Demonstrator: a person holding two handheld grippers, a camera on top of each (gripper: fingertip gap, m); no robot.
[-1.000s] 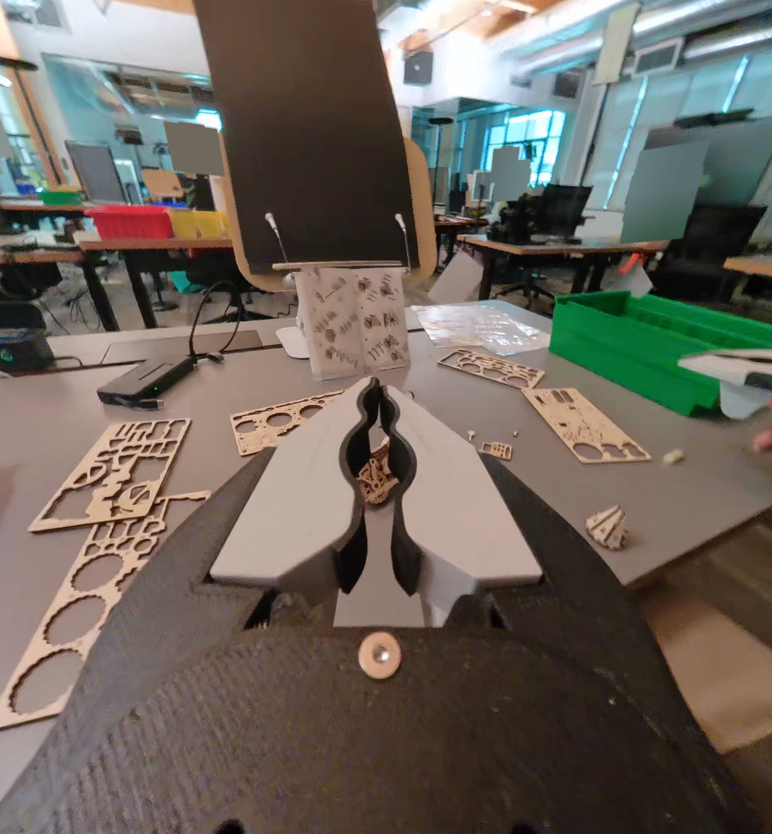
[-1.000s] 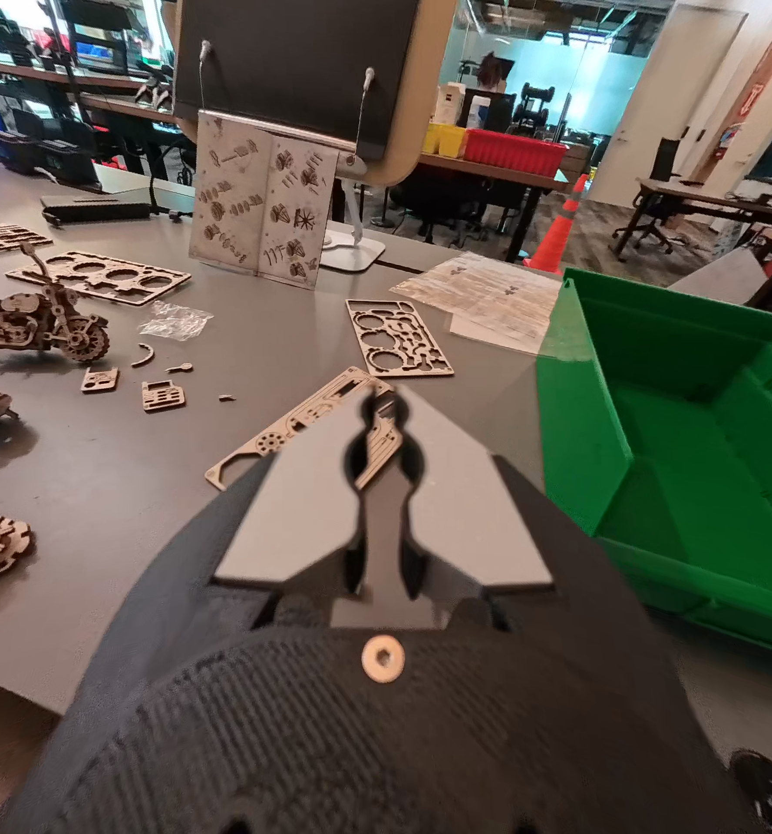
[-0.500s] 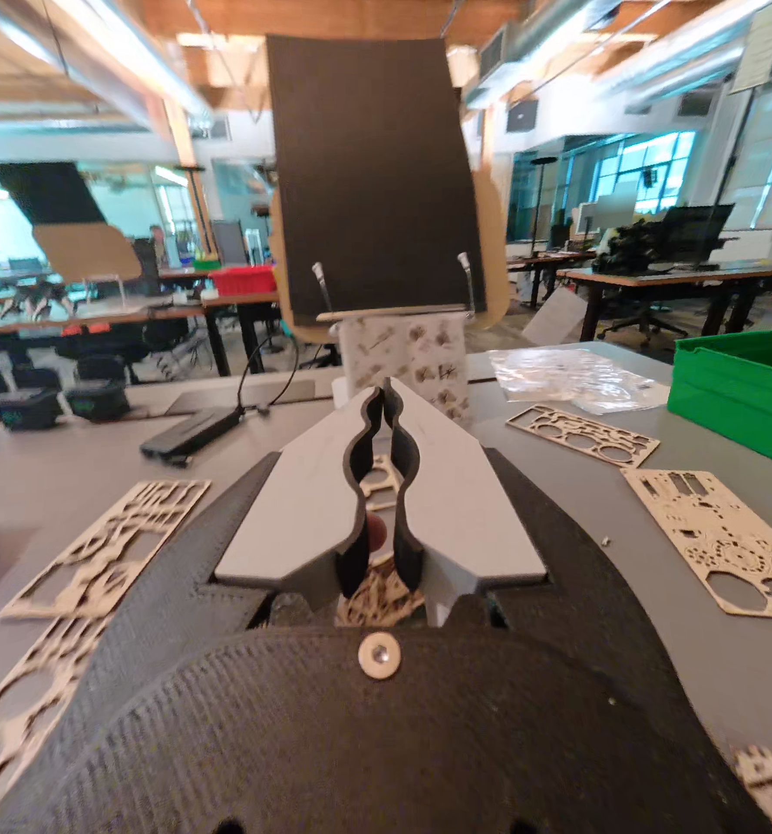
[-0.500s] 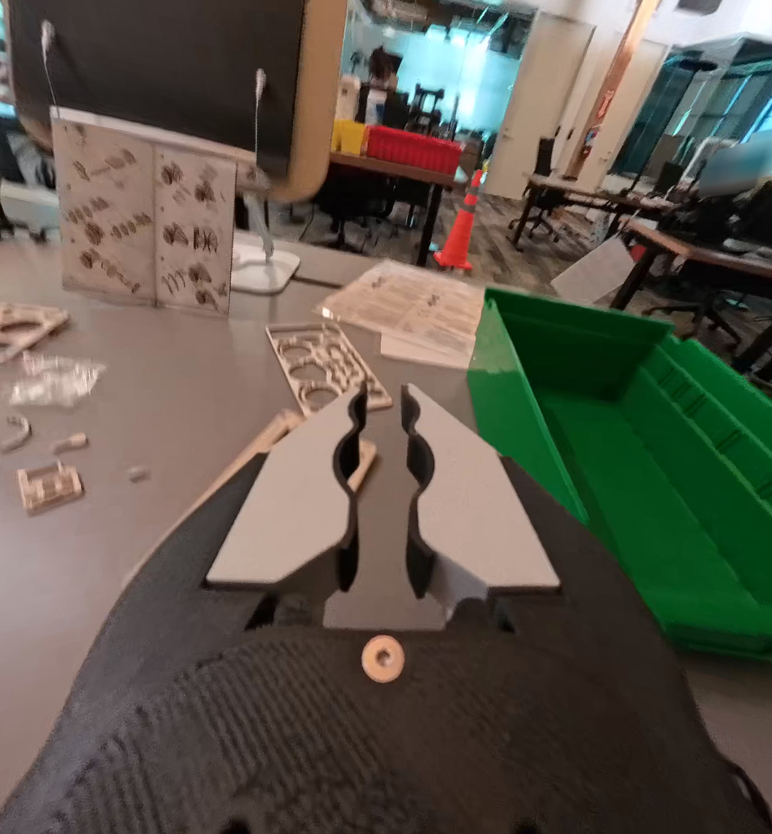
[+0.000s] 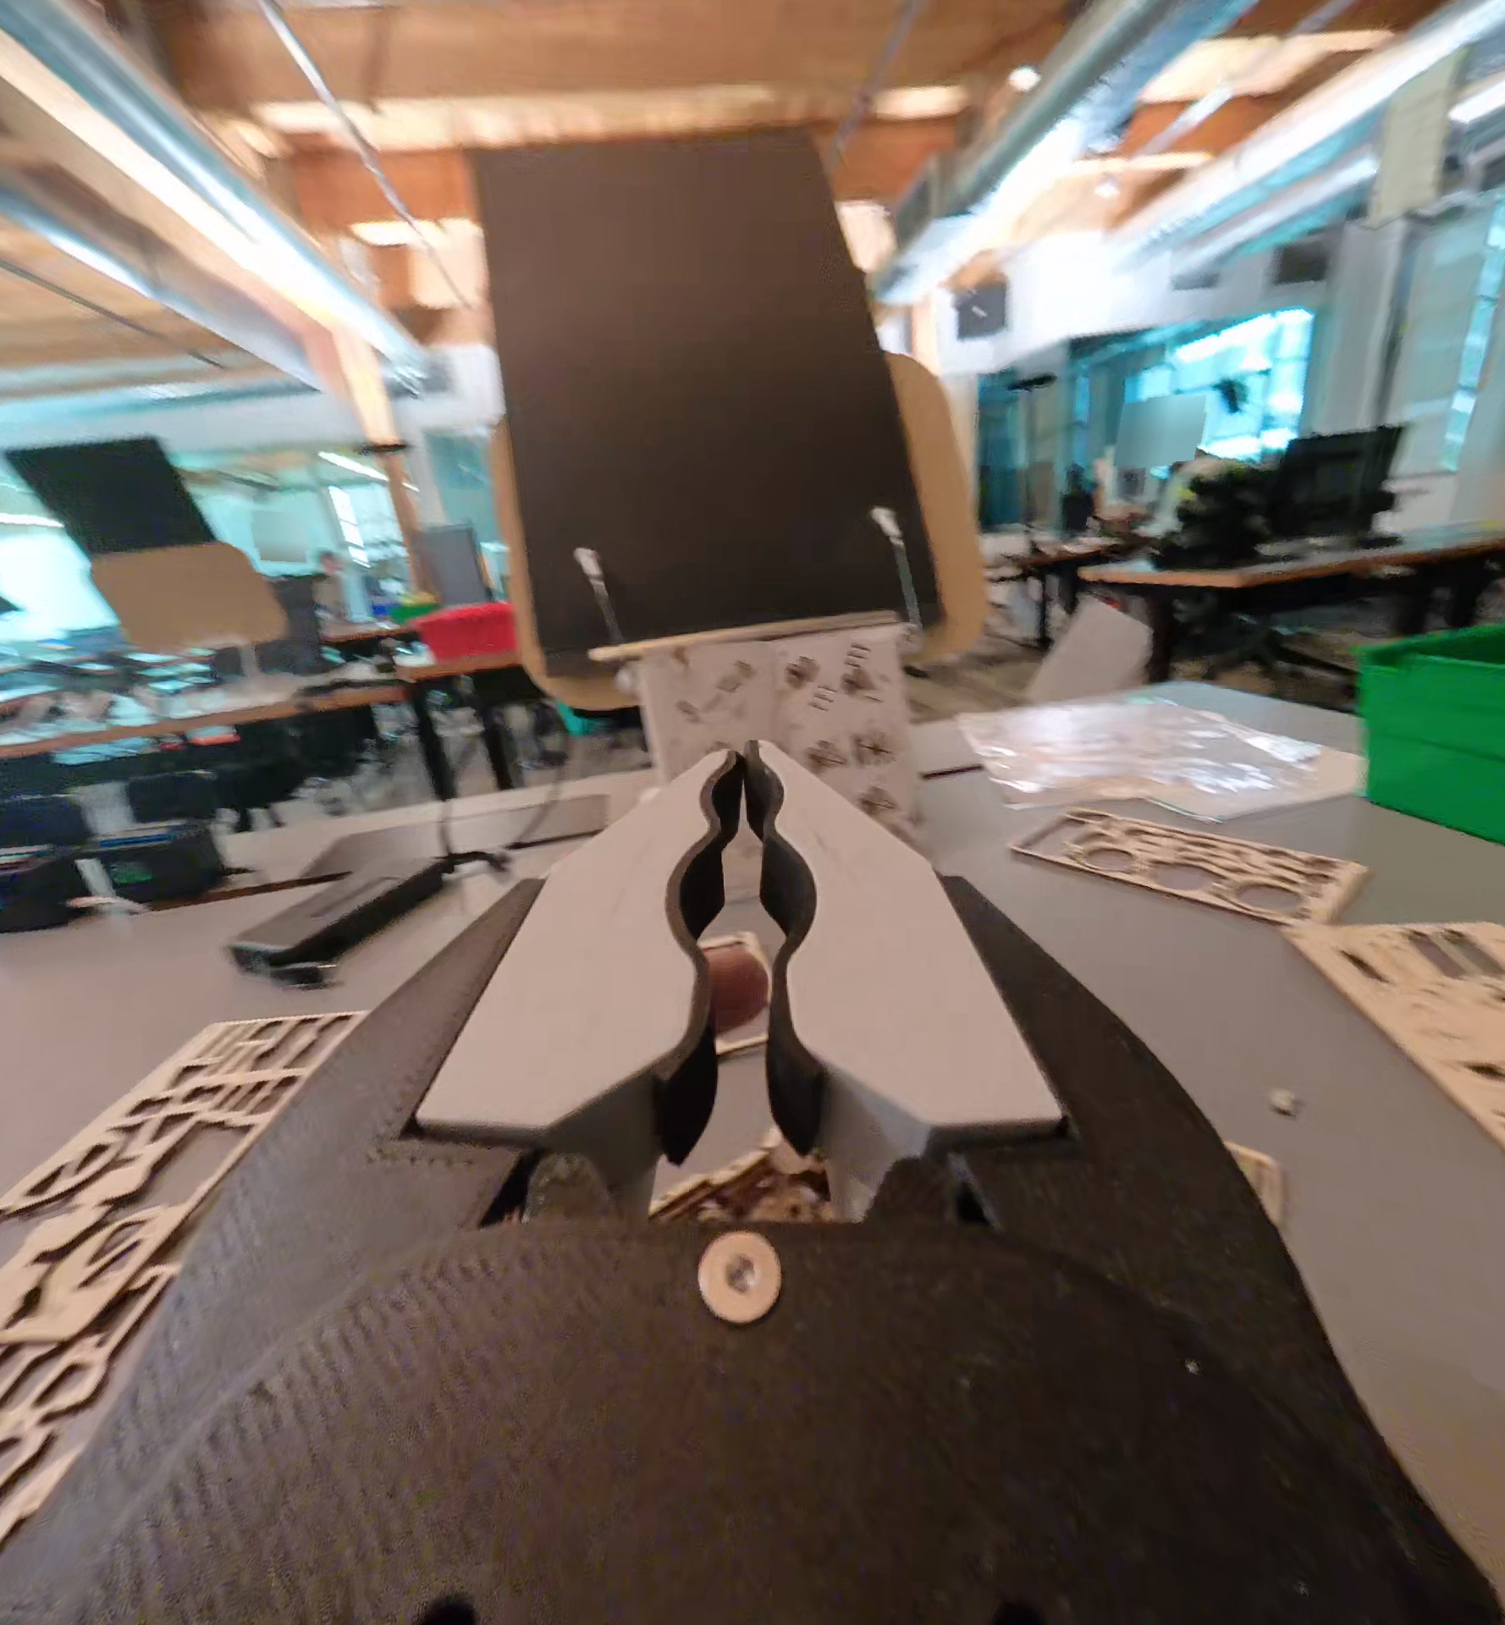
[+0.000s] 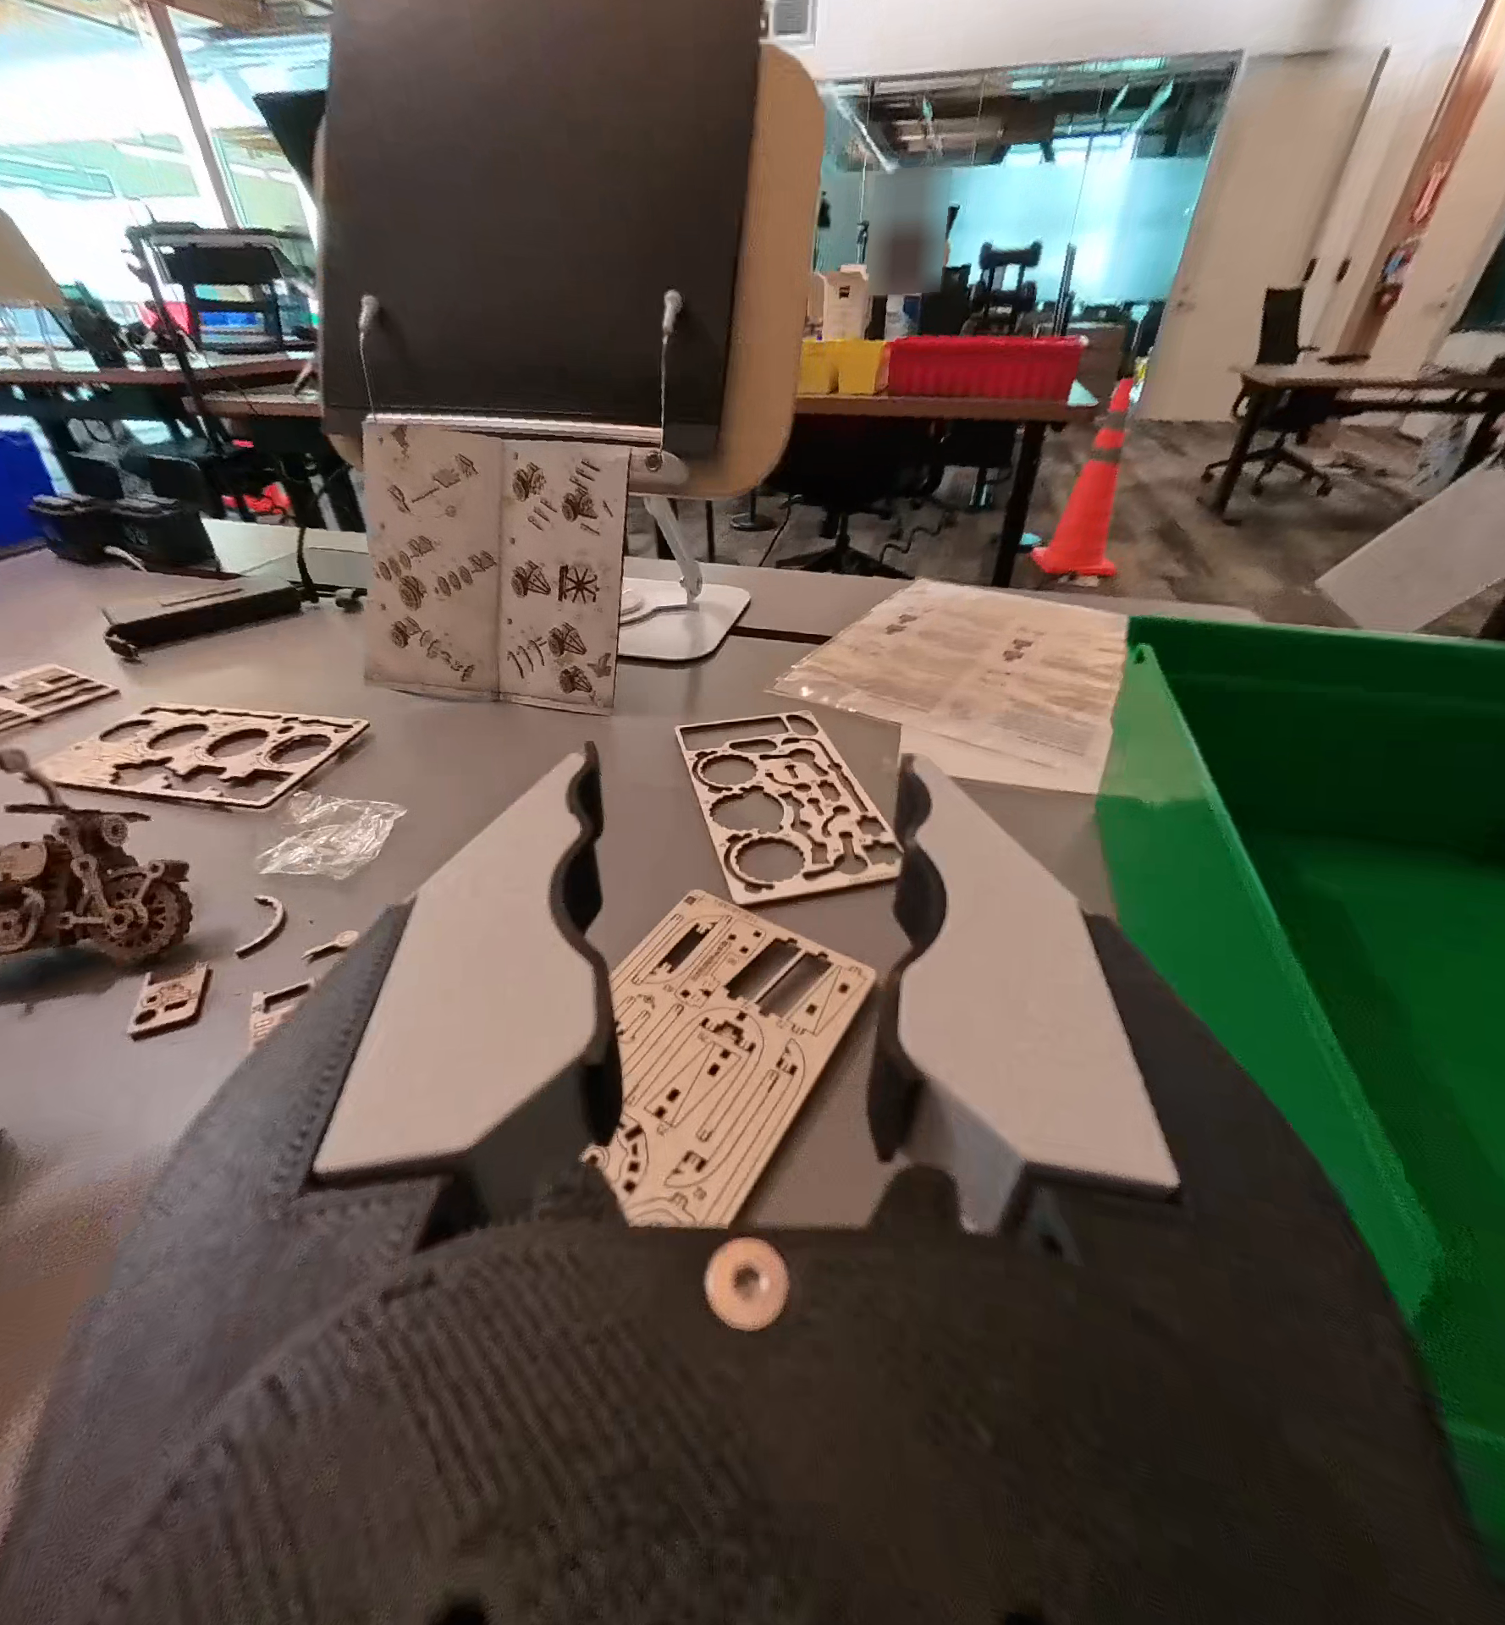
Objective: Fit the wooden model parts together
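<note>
My left gripper (image 5: 745,776) is shut, its fingertips touching, held above the grey table (image 5: 1083,932). A small wooden assembly (image 5: 753,1187) shows below the finger bases; I cannot tell whether the jaws hold it. A rounded pinkish-brown thing (image 5: 736,994) shows through the gap. My right gripper (image 6: 749,761) is wide open and empty above a pale wooden parts sheet (image 6: 731,1055). A second sheet with round holes (image 6: 784,809) lies just beyond. A wooden motorcycle model (image 6: 54,888) stands at the left, with small loose parts (image 6: 168,998) beside it.
A green bin (image 6: 1347,879) stands at the right and also shows in the left wrist view (image 5: 1470,730). An instruction booklet (image 6: 494,563) leans on a stand holding a black panel (image 6: 538,220). Punched-out sheets (image 5: 116,1161) lie left. Crumpled plastic wrap (image 6: 327,831) and bagged papers (image 6: 969,668) lie on the table. One gripper's finger ends stand about 30 cm off the other's.
My right gripper has gone from shut to wide open and turned back toward the table's middle. The left view has tilted upward; the wooden assembly slid down toward the finger bases.
</note>
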